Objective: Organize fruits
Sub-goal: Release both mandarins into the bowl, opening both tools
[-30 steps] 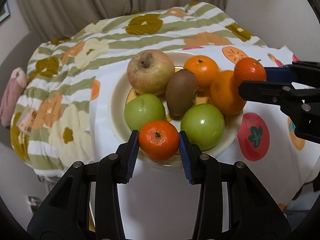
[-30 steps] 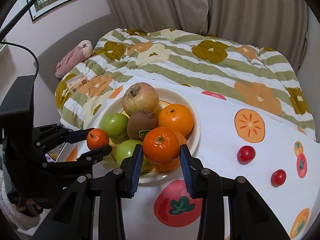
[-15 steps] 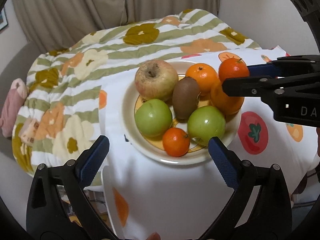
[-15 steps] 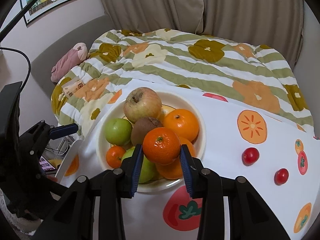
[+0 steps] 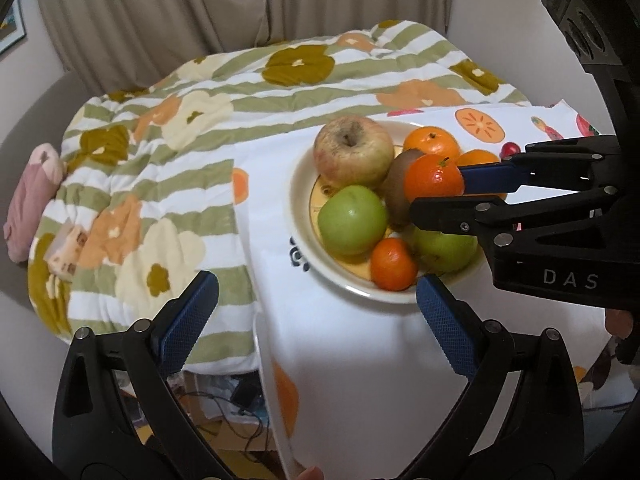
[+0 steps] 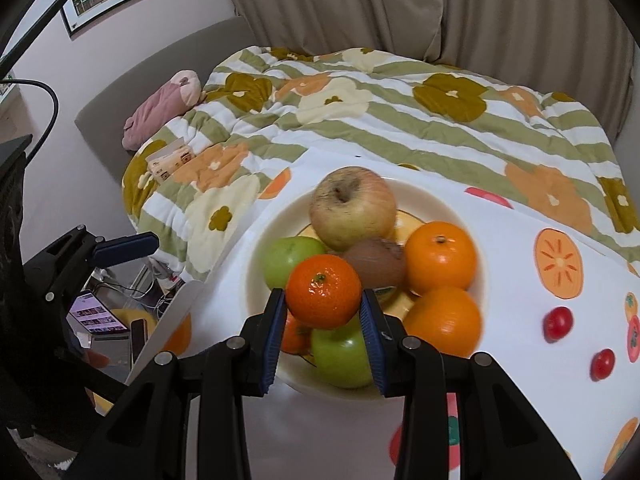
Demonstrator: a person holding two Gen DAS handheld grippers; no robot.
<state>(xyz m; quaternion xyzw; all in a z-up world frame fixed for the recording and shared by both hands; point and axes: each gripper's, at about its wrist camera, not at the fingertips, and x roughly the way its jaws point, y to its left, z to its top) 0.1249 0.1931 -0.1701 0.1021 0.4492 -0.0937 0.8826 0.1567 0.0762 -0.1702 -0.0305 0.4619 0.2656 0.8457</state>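
Here the tangerine point(image 6: 323, 297) sits stem-up (round, no long axis) above the bowl point(image 6: 434, 199) of fruit, clamped between the right gripper point(image 6: 323, 330) pads. The left gripper point(image 5: 316, 314) hangs spread wide, nothing in it, near the bowl's front rim.

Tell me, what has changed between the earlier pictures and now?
The left hand-held gripper let go of the small mandarin, which now lies on the plate; its jaws opened wide and it drew back. The right hand-held gripper still clamps its mandarin, now over the fruit. The other fruit stayed put.
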